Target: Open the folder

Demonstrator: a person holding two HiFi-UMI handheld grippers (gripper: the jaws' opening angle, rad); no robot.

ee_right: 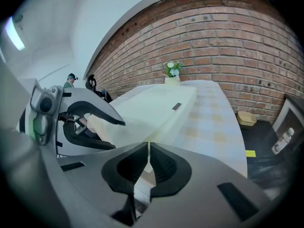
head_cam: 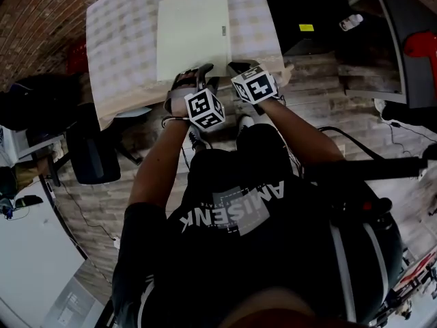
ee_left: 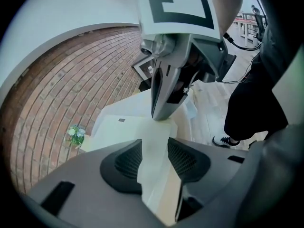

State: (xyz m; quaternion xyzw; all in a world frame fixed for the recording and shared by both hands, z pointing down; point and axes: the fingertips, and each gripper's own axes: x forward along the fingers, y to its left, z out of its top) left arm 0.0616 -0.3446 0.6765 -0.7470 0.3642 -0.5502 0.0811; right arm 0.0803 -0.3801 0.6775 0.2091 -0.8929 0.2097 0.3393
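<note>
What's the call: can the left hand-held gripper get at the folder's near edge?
Likely yes: the left hand-held gripper has open jaws straddling the folder edge; the right hand-held gripper pinches it alongside, not blocking.

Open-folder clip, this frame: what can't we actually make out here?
Head view: the left gripper and right gripper, with their marker cubes, cover the near edge of the folder; whether its cover has parted there is unreadable.
All views: the label on the folder is too small to read.
All views: the folder's contents lie hidden under its cover.
Head view: the far end of the table is cut off by the top edge.
</note>
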